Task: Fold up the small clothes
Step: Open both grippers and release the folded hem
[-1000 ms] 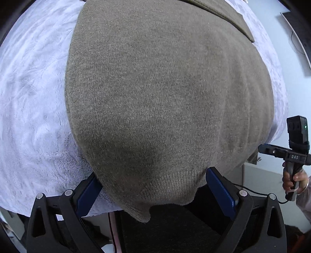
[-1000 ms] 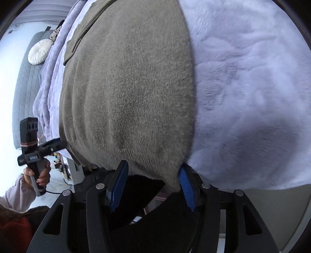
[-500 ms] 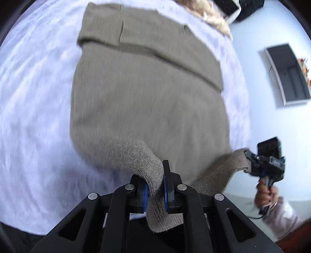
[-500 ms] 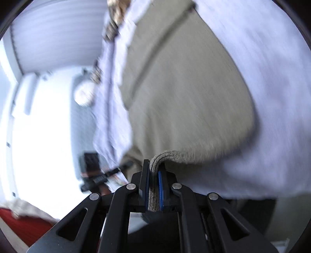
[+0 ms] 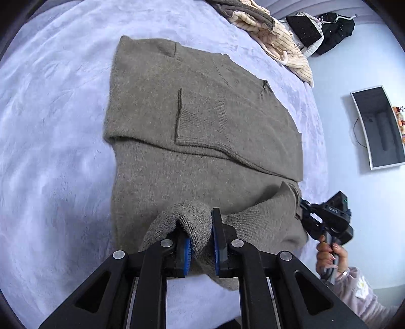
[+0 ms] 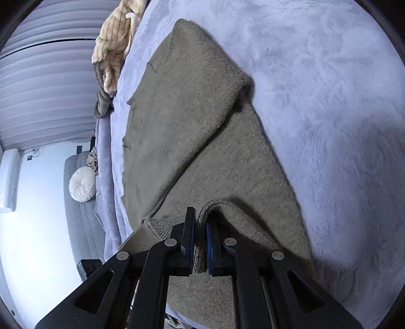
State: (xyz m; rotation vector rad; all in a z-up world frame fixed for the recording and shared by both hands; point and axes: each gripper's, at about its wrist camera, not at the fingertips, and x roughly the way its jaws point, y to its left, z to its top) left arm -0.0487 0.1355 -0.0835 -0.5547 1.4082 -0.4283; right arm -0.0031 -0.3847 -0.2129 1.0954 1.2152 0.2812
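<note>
An olive-grey knit sweater (image 5: 202, 131) lies flat on a lilac fleece blanket (image 5: 50, 126), its sleeves folded across the chest. My left gripper (image 5: 201, 240) pinches one corner of the bottom hem, lifted off the blanket. Its jaws are opening slightly, with the knit still bunched between the blue pads. At the right of the left wrist view, my right gripper (image 5: 302, 207) holds the other hem corner, a hand (image 5: 329, 250) on its handle. In the right wrist view the right gripper (image 6: 201, 243) is shut on a thin fold of the sweater (image 6: 189, 114) hem.
A heap of cream ribbed and brown clothes (image 5: 273, 35) lies at the bed's far end, also seen as clothes (image 6: 114, 45). Black items (image 5: 334, 22) sit beyond it. A grey tray (image 5: 379, 131) rests on the floor. A white round cushion (image 6: 82, 183) sits on a grey seat.
Both grippers went from open around the hem to shut on it. They lifted the hem corners, and the views tipped to show the whole sweater.
</note>
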